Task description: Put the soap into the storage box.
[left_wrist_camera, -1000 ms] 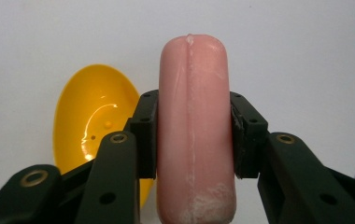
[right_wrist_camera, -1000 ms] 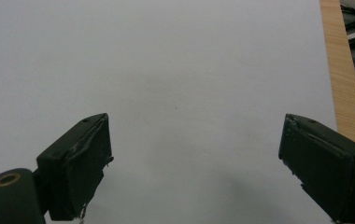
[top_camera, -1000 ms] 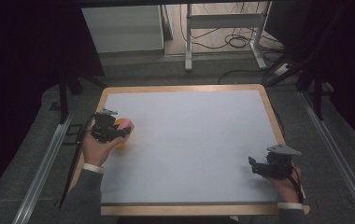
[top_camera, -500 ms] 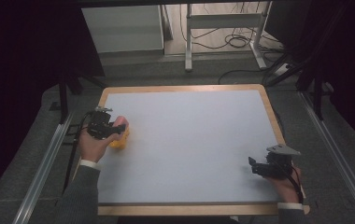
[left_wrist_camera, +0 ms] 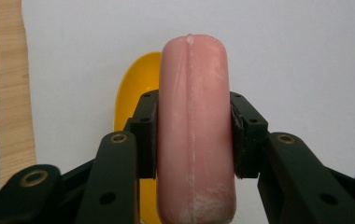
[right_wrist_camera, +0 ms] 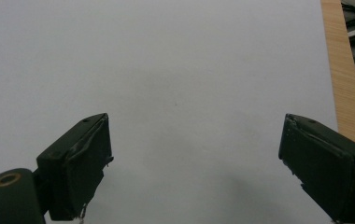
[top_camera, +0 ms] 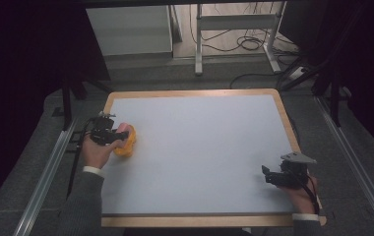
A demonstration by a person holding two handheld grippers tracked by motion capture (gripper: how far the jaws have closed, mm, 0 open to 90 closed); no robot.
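Left gripper (left_wrist_camera: 192, 140) pinches sausage (left_wrist_camera: 194, 130) above yellow dish (left_wrist_camera: 133, 88), probably a bowl, at table's 9 o'clock; slick skin may slip. Right gripper (right_wrist_camera: 194, 158) spread, idle at 4

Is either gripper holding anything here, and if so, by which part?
The left gripper is shut on a pink sausage, clamped across its middle above a yellow dish. The right gripper is open and holds nothing.
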